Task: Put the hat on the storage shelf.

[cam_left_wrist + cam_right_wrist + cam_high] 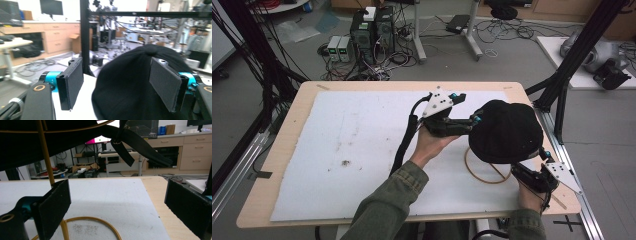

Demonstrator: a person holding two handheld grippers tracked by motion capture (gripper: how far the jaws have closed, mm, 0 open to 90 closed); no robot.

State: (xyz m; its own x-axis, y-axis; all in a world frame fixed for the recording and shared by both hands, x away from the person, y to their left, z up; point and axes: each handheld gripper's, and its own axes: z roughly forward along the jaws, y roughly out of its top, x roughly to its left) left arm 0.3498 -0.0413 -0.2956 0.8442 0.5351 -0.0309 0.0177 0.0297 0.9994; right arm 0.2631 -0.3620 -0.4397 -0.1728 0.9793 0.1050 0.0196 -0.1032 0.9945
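A black cap (507, 131) rests on a thin yellow wire stand whose ring base (484, 172) lies on the white mat. My left gripper (467, 109) is level at the cap's left side, jaws open. In the left gripper view the cap (125, 87) sits just beyond the open left gripper (116, 62), and one pad (165, 85) overlaps its crown without pressing. My right gripper (527, 165) is low at the cap's near right. In the right gripper view its jaws (117, 187) stand open under the cap (25, 142), with the stand's upright rod (46, 157) and ring (95, 220) near the left pad. The cap's strap (140, 147) hangs down.
The white mat (362, 150) covers most of the wooden table (287, 150). A black frame post (562, 85) rises by the table's right edge. Computer boxes and cables (372, 30) lie on the floor beyond the far edge.
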